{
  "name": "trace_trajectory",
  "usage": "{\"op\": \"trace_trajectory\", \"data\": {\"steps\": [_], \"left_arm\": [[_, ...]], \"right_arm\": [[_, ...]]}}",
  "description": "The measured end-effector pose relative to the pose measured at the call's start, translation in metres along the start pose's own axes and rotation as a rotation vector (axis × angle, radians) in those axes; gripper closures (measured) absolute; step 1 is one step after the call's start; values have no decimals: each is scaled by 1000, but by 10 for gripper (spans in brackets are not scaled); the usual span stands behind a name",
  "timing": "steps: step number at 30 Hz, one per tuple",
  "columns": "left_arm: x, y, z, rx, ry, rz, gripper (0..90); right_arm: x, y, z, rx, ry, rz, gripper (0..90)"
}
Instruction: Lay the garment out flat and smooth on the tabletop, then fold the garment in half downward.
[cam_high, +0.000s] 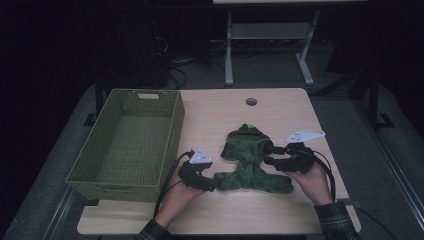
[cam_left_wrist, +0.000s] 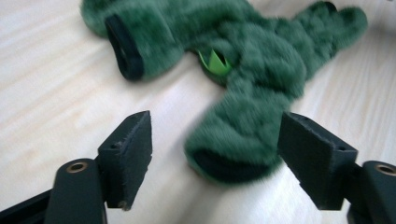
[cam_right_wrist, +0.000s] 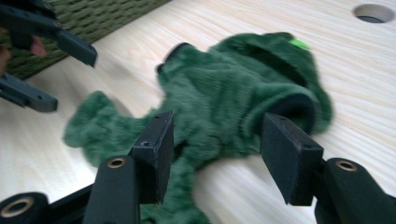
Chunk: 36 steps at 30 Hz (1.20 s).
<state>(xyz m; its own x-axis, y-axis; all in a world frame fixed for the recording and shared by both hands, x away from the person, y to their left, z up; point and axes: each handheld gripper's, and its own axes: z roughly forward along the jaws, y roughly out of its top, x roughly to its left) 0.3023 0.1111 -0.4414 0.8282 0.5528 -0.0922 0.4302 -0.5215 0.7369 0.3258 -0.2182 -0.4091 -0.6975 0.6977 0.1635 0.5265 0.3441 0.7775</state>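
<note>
A fuzzy dark green garment (cam_high: 250, 160) lies spread on the light wooden table (cam_high: 280, 107). My left gripper (cam_high: 212, 182) sits at its lower left end. In the left gripper view the left gripper (cam_left_wrist: 215, 135) is open, with a dark-lined sleeve end (cam_left_wrist: 233, 149) lying loose between the jaws. My right gripper (cam_high: 270, 155) is at the garment's right side. In the right gripper view the right gripper (cam_right_wrist: 217, 135) stands open over the green garment (cam_right_wrist: 224, 93), a cuff opening (cam_right_wrist: 294, 109) by its right jaw. The left gripper (cam_right_wrist: 70, 79) shows open at the far left there.
A large green woven basket (cam_high: 172, 135) with nothing visible inside stands on the table's left half, close to my left hand. A round cable hole (cam_high: 251, 101) sits near the table's far edge. Bare wood lies in front of the garment, and a metal frame (cam_high: 267, 45) stands beyond the table.
</note>
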Motion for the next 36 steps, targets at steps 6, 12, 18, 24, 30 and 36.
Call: {"op": "trace_trajectory", "data": {"steps": [6,12,18,24,30,36], "left_arm": [[-11,-19,-4,9,5,5,208],[-19,-35,-1,32,20,12,152],[-24,-44,-1,41,23,36,134],[-24,-50,-3,53,46,53,127],[-22,-54,-3,36,60,78,128],[-22,-54,-3,34,59,79,128]], "right_arm": [[18,2,11,-1,28,-32,452],[37,3,27,23,66,-51,469],[59,7,40,30,110,-91,523],[76,10,49,39,138,-113,609],[94,13,60,54,182,-150,683],[110,13,78,95,215,-181,750]]}}
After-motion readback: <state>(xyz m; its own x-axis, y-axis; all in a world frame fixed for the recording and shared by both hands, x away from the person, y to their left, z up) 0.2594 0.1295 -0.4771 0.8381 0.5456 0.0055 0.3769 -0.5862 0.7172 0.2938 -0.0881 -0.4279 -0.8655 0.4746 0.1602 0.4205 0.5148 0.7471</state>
